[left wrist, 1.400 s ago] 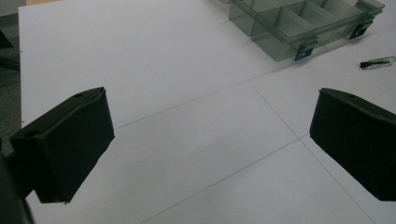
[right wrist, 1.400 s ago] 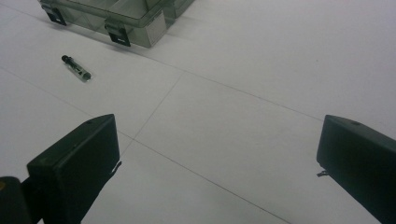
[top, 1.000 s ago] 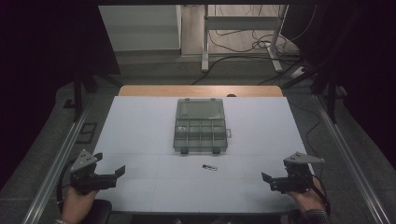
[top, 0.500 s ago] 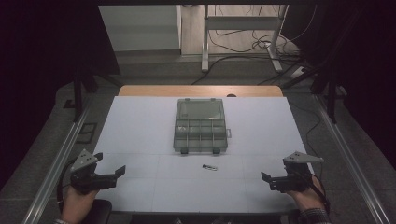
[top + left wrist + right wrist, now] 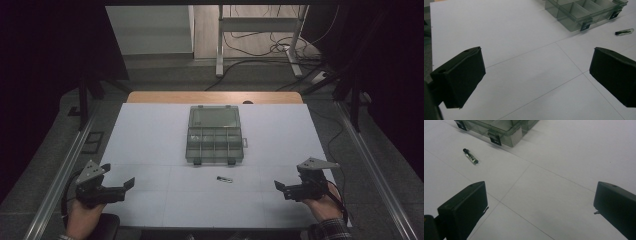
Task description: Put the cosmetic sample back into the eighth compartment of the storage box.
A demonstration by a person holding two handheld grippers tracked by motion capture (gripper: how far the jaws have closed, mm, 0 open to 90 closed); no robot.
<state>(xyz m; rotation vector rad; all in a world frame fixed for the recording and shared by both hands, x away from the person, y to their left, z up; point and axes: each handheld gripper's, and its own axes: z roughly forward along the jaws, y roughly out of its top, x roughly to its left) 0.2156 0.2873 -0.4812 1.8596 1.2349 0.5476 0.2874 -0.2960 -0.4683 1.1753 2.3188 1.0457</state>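
Left gripper (image 5: 127,184) sat at the 7 o'clock corner of the white table (image 5: 150,135), held in the person's left hand (image 5: 82,217). Jaws spread wide, nothing between them; bare tabletop showed in the gap in the left gripper view. Right gripper (image 5: 278,186) sat at the 5 o'clock corner in the right hand (image 5: 322,205). Jaws also wide apart and empty. Both grippers pointed inward toward the table's centre line, well apart from each other.

Small dark-capped clear tube (image 5: 224,179) lay flat on the table at 6 o'clock from centre, between the two grippers, touched by neither. In the right gripper view it lay toward 11 o'clock of the jaws; in the left gripper view toward 2 o'clock.

Clear grey compartment box (image 5: 215,135) stood at table centre, just beyond the tube toward 12 o'clock, latches facing the person. Tube near the box, not touching.
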